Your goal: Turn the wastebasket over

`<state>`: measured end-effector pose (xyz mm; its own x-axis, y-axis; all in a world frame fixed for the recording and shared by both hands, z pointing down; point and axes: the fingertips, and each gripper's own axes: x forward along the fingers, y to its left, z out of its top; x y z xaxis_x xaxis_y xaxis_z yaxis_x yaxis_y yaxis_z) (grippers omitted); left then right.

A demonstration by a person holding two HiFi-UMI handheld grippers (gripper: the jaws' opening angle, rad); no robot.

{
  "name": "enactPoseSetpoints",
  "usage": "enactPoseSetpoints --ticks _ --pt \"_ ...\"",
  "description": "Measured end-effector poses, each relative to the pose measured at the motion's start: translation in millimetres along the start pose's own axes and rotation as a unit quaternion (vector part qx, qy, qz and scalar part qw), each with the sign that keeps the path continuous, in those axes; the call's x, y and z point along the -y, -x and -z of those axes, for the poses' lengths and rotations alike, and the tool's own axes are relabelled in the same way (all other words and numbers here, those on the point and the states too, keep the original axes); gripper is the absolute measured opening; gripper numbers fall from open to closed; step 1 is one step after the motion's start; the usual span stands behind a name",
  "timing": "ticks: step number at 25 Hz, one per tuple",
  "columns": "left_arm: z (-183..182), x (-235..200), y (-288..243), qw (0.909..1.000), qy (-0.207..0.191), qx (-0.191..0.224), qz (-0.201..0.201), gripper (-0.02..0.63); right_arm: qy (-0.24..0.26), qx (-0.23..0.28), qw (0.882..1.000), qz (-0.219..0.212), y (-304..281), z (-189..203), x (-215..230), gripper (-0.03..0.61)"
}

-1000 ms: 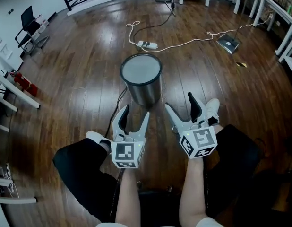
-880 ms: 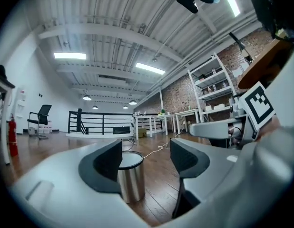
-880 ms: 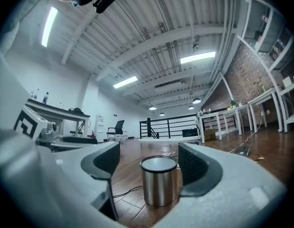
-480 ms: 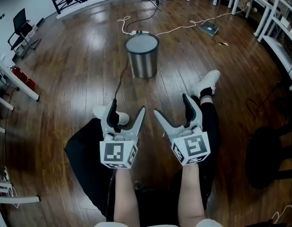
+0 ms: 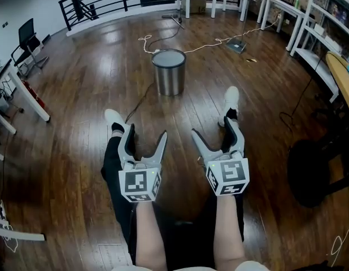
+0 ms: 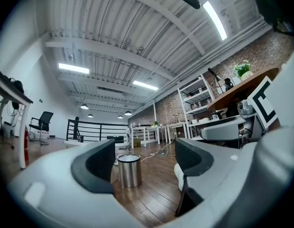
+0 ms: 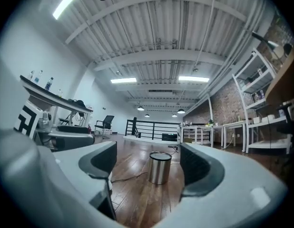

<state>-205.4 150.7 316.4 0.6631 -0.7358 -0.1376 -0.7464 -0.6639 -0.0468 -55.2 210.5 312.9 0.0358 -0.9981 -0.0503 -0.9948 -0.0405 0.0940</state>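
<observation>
Bin upright on the floor, far from both grippers.
Head view: the bin stands beyond the person's shoes, long axis vertical, a flat grey round end facing up. The left gripper and right gripper sit low over the legs, well apart from it. Left gripper view: jaws opening, nothing between the pads, the bin far off in the gap. Right gripper view: jaws spread wide and empty, with the bin again distant between them, standing vertical.
</observation>
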Motion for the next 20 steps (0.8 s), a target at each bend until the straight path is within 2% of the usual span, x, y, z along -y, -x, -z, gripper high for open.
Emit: enactPoseSetpoints --ticks 7,12,20 --pt "-19.4 10.0 7.2 0.9997 -0.008 0.016 0.015 0.407 0.012 0.019 1.0 0.014 14.8 -26.3 3.8 0.394" --pt "-17.8 11.3 6.2 0.9997 -0.01 0.017 0.013 0.403 0.018 0.017 1.0 0.001 15.8 -23.5 -6.5 0.393" --pt "-14.3 10.7 5.1 0.9998 -0.014 0.014 0.005 0.394 0.006 0.017 1.0 0.008 17.2 -16.2 3.3 0.393"
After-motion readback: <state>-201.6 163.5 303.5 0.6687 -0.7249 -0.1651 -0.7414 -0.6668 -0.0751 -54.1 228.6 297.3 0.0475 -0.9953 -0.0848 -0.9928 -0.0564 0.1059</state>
